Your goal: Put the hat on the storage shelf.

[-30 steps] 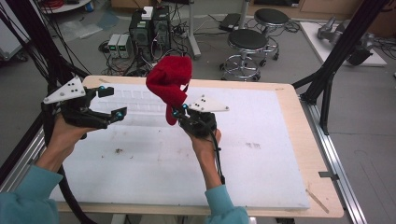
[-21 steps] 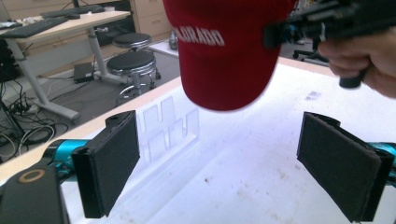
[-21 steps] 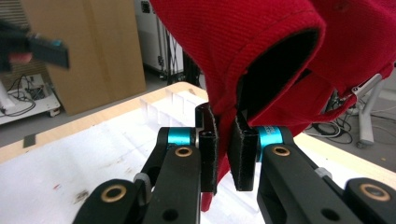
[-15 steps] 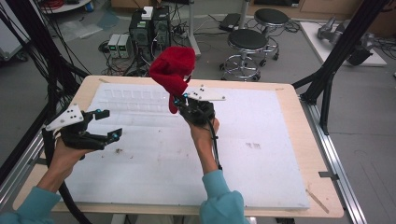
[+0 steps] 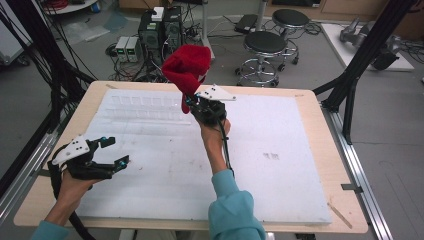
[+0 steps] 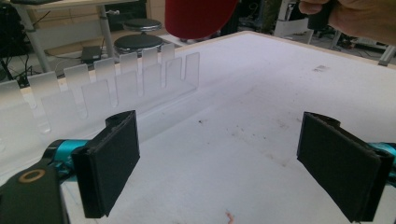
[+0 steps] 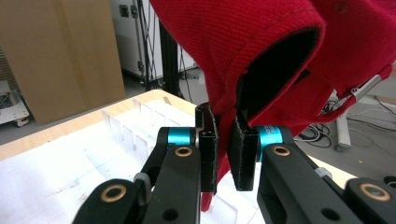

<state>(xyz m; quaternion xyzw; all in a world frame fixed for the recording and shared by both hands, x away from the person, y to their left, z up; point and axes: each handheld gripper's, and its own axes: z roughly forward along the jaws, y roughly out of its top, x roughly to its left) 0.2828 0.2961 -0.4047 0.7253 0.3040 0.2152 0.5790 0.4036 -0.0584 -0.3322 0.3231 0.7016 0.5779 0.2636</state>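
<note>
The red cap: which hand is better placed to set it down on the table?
Probably the right: its claw is shut on the red cap above the table. The left claw is open and apart from it.

One soft red cloth cap, two black grippers, one clear plastic rack, two round black stools.

Grey floor far behind w/ two round stools, computer towers far left, black frame posts right.
</note>
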